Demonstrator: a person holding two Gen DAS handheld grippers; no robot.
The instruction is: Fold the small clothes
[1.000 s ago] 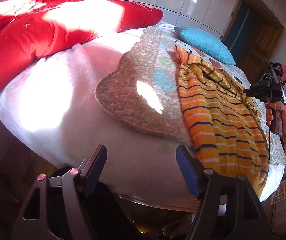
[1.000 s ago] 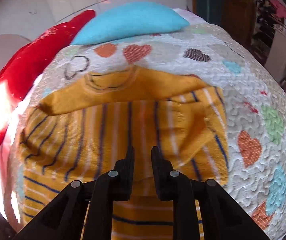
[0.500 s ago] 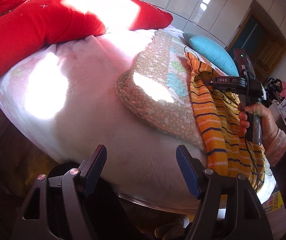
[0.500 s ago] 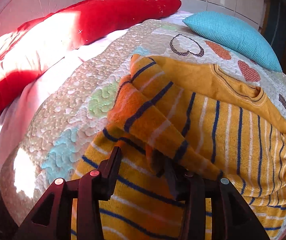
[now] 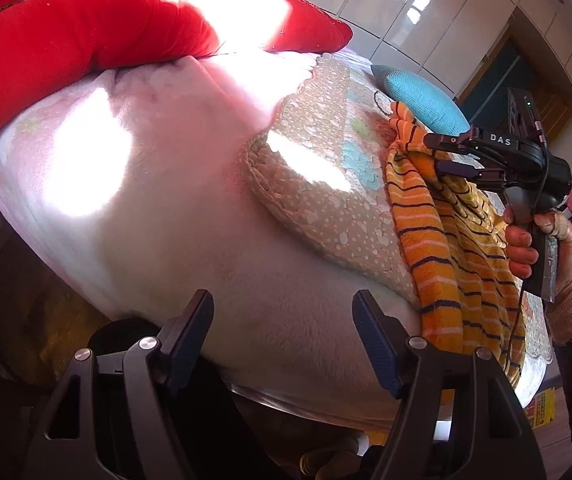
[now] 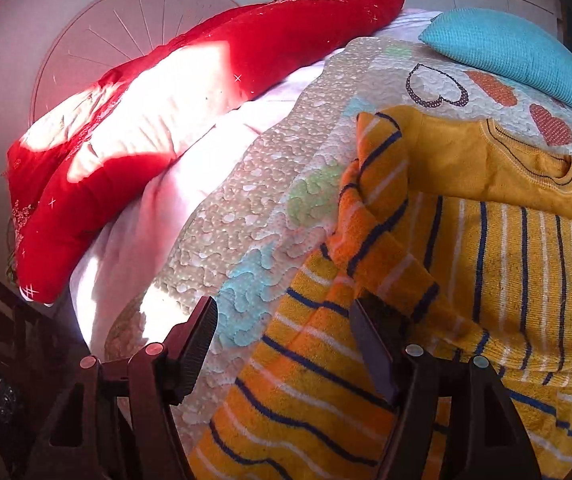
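A small orange-yellow sweater with navy and white stripes [image 6: 465, 264] lies on a quilted heart-print mat [image 6: 254, 216] on the bed. Its left sleeve [image 6: 377, 208] is bunched up into a ridge. My right gripper [image 6: 286, 344] is open, low over the sweater's left edge, one finger [image 6: 369, 344] against the sleeve fold. In the left wrist view the right gripper [image 5: 433, 154] reaches into the raised sleeve [image 5: 409, 148]. My left gripper [image 5: 284, 340] is open and empty, off the bed's near edge, left of the sweater [image 5: 445, 264].
A red quilt [image 5: 86, 36] lies along the far side of the bed, over a pale pink blanket [image 5: 146, 184]. A turquoise pillow [image 6: 513, 48] sits beyond the sweater's collar. A doorway and white wall panels stand behind. A person's hand [image 5: 525, 248] holds the right gripper.
My right gripper swung from the sweater's right side to its left sleeve and opened wide. The left gripper drifted left and closer to the bed edge, staying open.
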